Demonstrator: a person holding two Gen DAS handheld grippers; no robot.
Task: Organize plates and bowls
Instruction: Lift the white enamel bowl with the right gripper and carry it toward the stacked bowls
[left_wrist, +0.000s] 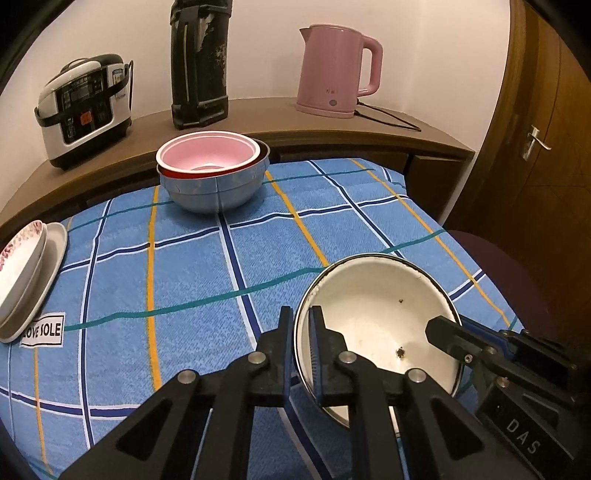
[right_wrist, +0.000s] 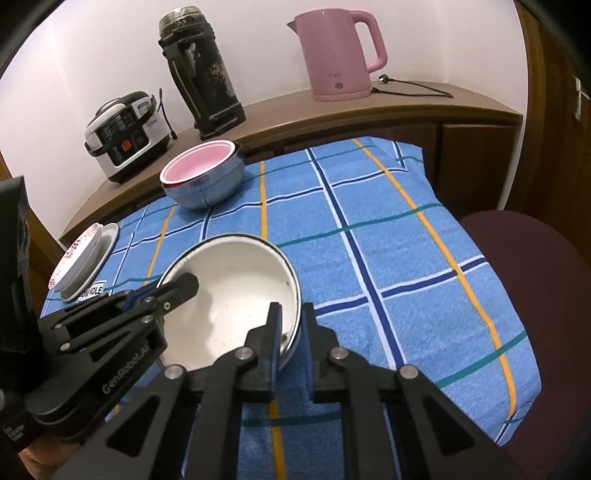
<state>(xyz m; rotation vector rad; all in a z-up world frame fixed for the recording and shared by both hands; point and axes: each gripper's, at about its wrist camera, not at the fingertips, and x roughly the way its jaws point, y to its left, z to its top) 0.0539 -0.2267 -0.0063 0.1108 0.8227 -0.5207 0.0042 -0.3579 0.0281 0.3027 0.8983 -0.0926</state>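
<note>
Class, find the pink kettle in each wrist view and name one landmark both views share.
Left wrist view: pink kettle stands upper centre-right, on the wooden counter.
Right wrist view: pink kettle stands top centre-right, same counter.
Shared landmark: the black flask left of it.

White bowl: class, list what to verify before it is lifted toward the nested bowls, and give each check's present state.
1. Left gripper shut on the white bowl rim: ok.
2. Right gripper shut on the opposite rim: ok.
3. Bowl empty: not ok, dark specks inside.
4. Cloth bare between it and the nested bowls: ok.
5. Pink bowl on top of that stack empty: ok.
6. Bowl fits inside the pink bowl: cannot tell.
</note>
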